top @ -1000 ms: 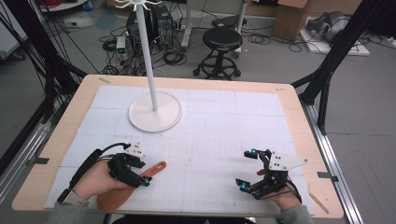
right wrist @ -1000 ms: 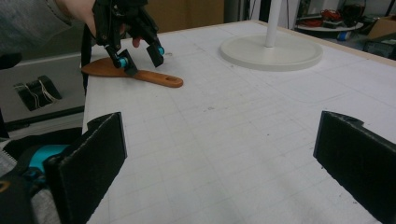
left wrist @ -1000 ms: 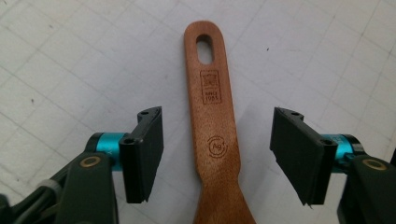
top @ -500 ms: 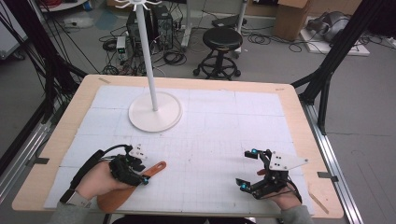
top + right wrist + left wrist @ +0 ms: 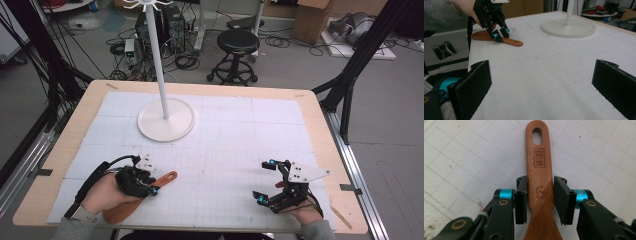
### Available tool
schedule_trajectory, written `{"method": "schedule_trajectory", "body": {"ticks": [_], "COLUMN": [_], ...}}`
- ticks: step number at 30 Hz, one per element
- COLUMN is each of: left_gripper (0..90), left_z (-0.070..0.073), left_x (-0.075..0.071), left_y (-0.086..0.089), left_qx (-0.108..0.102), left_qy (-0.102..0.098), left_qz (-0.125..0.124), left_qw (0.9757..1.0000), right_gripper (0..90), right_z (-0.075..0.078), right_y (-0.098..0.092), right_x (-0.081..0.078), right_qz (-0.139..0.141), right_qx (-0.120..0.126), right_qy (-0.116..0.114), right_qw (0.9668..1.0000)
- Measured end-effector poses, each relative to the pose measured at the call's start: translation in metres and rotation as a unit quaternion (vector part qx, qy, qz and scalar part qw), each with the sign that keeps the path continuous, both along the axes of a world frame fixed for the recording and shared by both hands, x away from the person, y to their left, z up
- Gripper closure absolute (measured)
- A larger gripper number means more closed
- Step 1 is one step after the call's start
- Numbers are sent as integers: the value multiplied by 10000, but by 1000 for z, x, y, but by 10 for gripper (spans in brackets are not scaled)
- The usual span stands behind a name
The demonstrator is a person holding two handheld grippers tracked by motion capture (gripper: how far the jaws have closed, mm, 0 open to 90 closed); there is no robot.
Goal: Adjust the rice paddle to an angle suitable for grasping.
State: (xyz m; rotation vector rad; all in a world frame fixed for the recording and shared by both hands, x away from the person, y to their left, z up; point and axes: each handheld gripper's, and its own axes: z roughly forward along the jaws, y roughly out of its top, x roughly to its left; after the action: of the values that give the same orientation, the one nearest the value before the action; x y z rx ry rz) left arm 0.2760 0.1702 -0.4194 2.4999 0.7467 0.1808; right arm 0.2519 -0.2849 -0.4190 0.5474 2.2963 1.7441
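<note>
Left claw (image 5: 540,200) is closing on the spatula (image 5: 539,170) handle, pads not yet touching, for lifting; right claw (image 5: 272,182) is waiting apart.

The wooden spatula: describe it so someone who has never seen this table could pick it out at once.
Start at the white round-based stand at the far left of the table, then come straight toward the near edge. There the wooden spatula lies flat on the white gridded mat, between the jaws of the left claw. It is the one reddish-brown thing there, with an oval hole at its handle end.
</note>
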Motion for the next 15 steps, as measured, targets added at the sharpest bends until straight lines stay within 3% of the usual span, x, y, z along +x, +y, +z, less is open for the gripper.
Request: {"method": "schedule_trajectory", "body": {"ticks": [4,11,15], "left_gripper": [650,651,651], "left_z": [3,23,36], "left_x": [-1,-7,-12], "left_y": [2,13,19], "left_qx": [-58,-649,-798], "left_qy": [-29,-187,-392], "left_qz": [14,55,78], "left_qw": [10000,9977,9960], "right_gripper": [14,14,15], "right_z": [0,0,0], "right_y": [0,0,0], "right_x": [0,0,0], "right_qz": [-10,-9,-11], "right_qx": [5,5,10], "right_qy": [-17,-35,-31], "right_qw": [10000,10000,10000]}}
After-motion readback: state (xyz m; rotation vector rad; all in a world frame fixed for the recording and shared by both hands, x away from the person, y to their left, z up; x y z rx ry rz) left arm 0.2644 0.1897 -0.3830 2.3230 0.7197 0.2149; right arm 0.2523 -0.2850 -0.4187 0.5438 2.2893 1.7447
